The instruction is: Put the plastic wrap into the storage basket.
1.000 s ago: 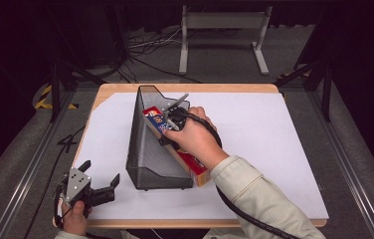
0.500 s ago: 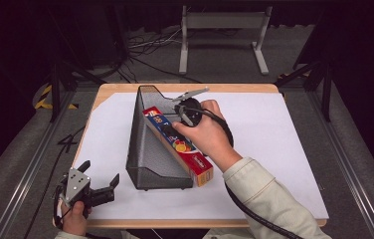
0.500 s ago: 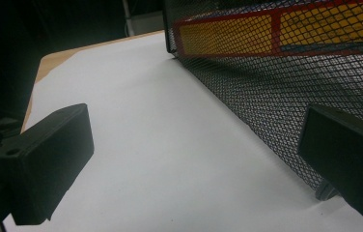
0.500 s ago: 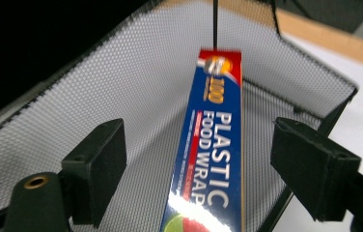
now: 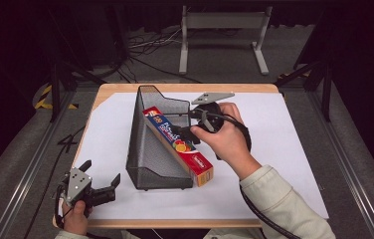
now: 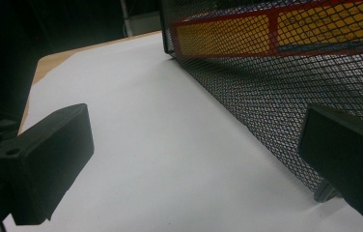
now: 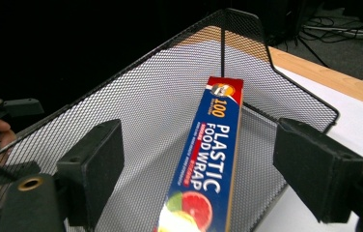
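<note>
Table [image 5: 294,149] with white sheet is carrying a black wire-mesh file holder [image 5: 147,154], standing upright near centre. Long blue-and-red plastic wrap box [image 5: 177,144] is lying slanted inside it, lower end poking past the holder's open front. Right gripper [image 5: 187,130] is hovering just over the box, jaws spread wide, nothing pinched. Left gripper [image 5: 106,188] is sitting at the near left table edge, jaws apart, empty. Judgement: placement looking done; right hand should be pulling clear without nudging box or mesh rim.
</note>
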